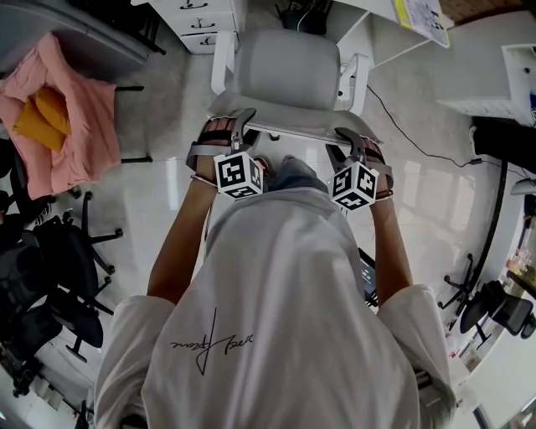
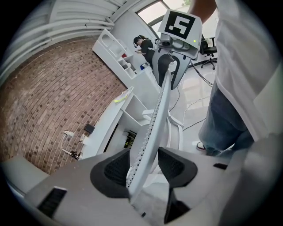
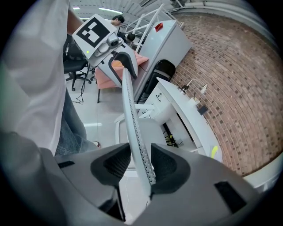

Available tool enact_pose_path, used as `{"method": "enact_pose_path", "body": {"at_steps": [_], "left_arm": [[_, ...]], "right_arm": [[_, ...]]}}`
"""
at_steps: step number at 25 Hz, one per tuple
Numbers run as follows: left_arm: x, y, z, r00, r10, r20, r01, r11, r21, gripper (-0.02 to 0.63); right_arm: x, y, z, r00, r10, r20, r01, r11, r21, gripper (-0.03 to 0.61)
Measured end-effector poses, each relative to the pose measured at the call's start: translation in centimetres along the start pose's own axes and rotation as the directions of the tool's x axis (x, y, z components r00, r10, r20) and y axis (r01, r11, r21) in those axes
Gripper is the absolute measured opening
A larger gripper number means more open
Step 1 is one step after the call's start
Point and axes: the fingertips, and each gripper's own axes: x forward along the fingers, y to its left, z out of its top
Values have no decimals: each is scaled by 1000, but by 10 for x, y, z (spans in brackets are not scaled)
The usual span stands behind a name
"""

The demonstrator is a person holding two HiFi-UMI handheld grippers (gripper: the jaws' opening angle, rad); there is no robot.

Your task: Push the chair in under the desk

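A grey office chair stands in front of me, facing a white desk at the top of the head view. Both grippers sit over the thin top edge of its backrest. My left gripper is at the left end and my right gripper at the right end. In the left gripper view the backrest edge runs between the jaws of the left gripper, with a gap at one pad. In the right gripper view the backrest edge likewise lies between the right gripper's spread jaws.
A white drawer unit stands beside the desk. A pink cloth is draped over a chair at the left, and black office chairs crowd the lower left. A black cable crosses the floor at the right, near white shelving.
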Motion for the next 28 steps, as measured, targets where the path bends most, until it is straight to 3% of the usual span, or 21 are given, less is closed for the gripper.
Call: {"method": "enact_pose_path", "body": {"at_steps": [15, 28], "left_arm": [[22, 29, 3, 1000, 16, 8, -16, 1000, 13, 202], [32, 31, 25, 999, 38, 9, -38, 999, -11, 204]], "right_arm": [[15, -29, 4, 1000, -23, 1, 23, 1000, -7, 160], [22, -55, -17, 999, -38, -35, 37, 999, -15, 179]]}}
